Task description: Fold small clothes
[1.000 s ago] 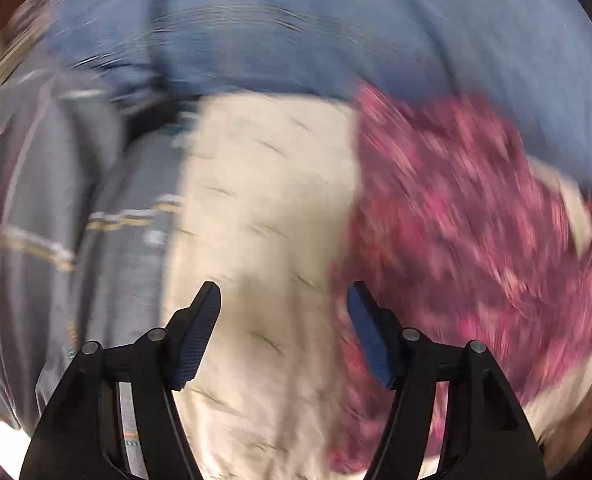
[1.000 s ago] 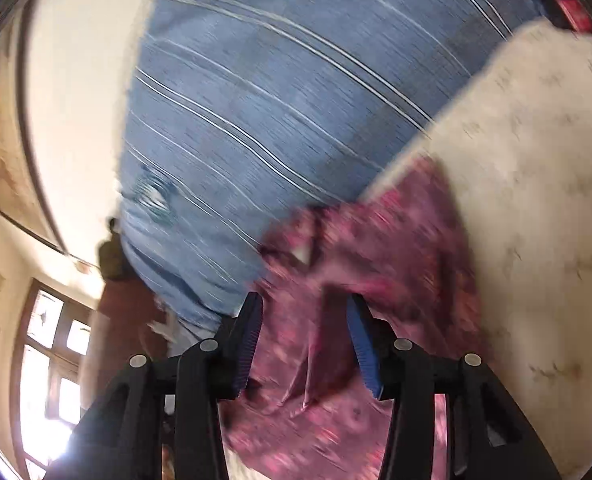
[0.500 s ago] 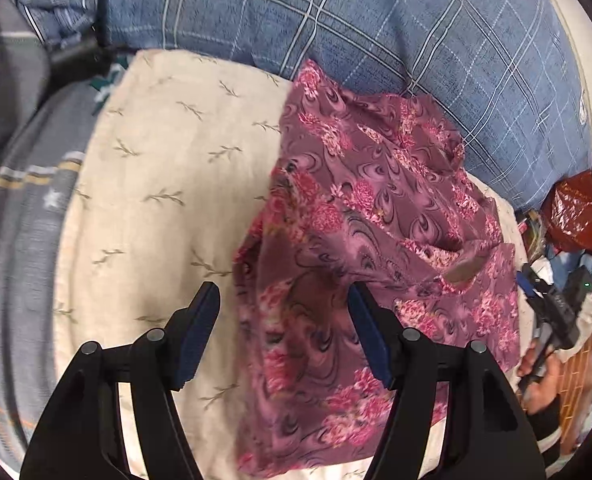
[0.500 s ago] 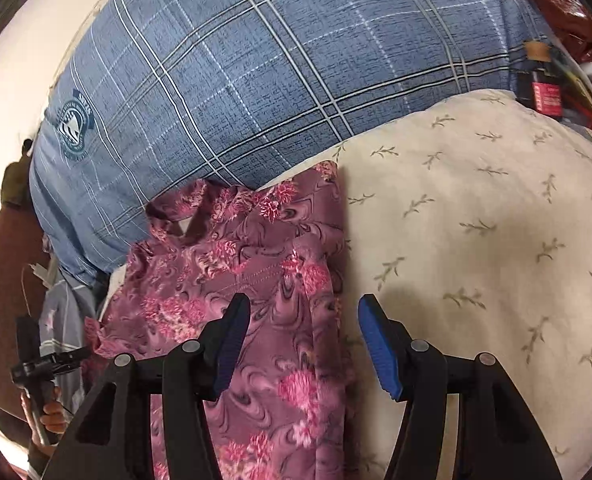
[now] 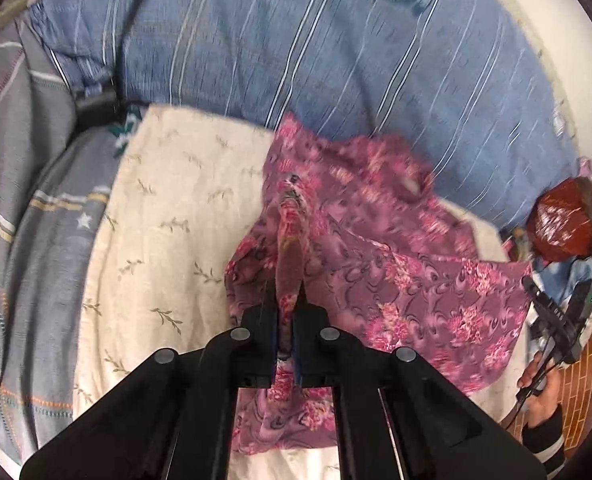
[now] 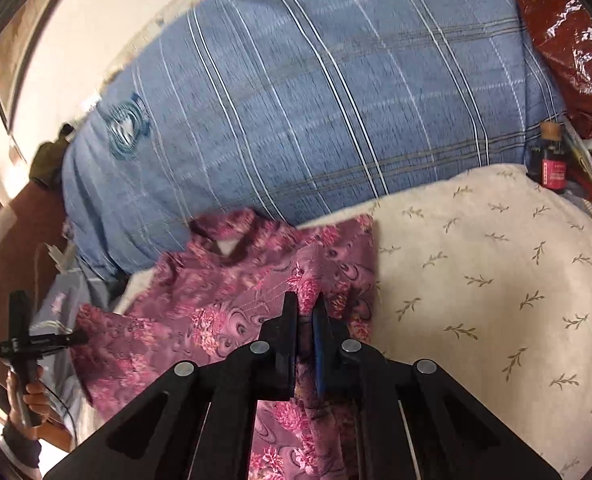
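Big blue plaid pillow (image 5: pixel 335 80) fills the back, propped against a pale wall (image 6: pixel 76 40). In front of it sits a cream cushion (image 5: pixel 176 220) with little leaf sprigs, and that's what carries everything. Grey striped bedding (image 5: pixel 28 220) runs off the cushion's left edge. A shiny red bag (image 6: pixel 567 32) and a small dark bottle (image 6: pixel 551 160) sit past its far corner. The pink floral top (image 5: pixel 415 288) is bunched along the cushion's back edge, next to the pillow. Left gripper (image 5: pixel 286 320) has just clamped a raised fold of it; right gripper (image 6: pixel 305 320) has just pinched its hem too, cloth between both sets of jaws.
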A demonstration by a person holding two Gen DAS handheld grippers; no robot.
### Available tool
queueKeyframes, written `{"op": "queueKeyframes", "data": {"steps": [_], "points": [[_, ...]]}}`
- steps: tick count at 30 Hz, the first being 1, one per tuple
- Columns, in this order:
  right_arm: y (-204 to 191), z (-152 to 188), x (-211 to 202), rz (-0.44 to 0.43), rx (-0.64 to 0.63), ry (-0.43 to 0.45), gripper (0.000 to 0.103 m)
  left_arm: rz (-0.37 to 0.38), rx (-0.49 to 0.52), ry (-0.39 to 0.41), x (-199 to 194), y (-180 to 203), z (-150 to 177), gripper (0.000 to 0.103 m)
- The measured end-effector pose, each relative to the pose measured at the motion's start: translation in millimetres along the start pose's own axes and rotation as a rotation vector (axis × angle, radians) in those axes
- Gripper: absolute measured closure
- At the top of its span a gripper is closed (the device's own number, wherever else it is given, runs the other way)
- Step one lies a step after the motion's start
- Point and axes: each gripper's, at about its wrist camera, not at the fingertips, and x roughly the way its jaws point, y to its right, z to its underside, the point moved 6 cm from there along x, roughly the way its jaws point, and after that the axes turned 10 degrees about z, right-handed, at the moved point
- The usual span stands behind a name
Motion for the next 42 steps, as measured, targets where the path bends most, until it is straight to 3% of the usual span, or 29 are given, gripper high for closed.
{"op": "queueKeyframes", "data": {"steps": [4, 8, 13, 17, 22, 25, 28, 30, 31, 32, 38, 42], "points": [[-10, -30, -18, -0.038, 0.03, 0.069, 0.097, 0.012, 0.004, 0.07, -20, 9, -29, 0.1], [-11, -61, -5, -0.034, 0.07, 0.106, 0.097, 0.014, 0.005, 0.109, -10, 15, -73, 0.1], [5, -76, 52, 0.042, 0.115, 0.059, 0.097, 0.002, -0.067, 0.079, 57, -3, -117, 0.1], [24, -72, 101, 0.108, 0.151, 0.002, 0.097, -0.047, -0.11, 0.008, 121, -23, -129, 0.1], [47, -54, 151, 0.211, 0.177, -0.112, 0.097, -0.115, -0.151, -0.104, 175, -50, -119, 0.1], [56, -44, 160, 0.238, 0.209, -0.163, 0.094, -0.061, -0.211, -0.104, 165, -59, -119, 0.098], [57, -44, 135, 0.233, 0.22, -0.109, 0.091, -0.016, -0.217, -0.065, 125, -66, -119, 0.089], [56, -36, 110, 0.182, 0.219, -0.101, 0.09, -0.011, -0.181, -0.05, 91, -67, -106, 0.068], [55, -28, 94, 0.15, 0.219, -0.099, 0.09, -0.006, -0.161, -0.042, 79, -66, -99, 0.051], [55, -19, 78, 0.118, 0.221, -0.099, 0.088, -0.011, -0.14, -0.041, 66, -65, -87, 0.046], [65, 54, 2, 0.028, 0.296, -0.152, 0.068, 0.131, -0.129, -0.102, 39, -47, -5, 0.042], [67, 82, -13, 0.047, 0.3, -0.196, 0.066, 0.128, -0.088, -0.137, 58, -29, 26, 0.042]]}}
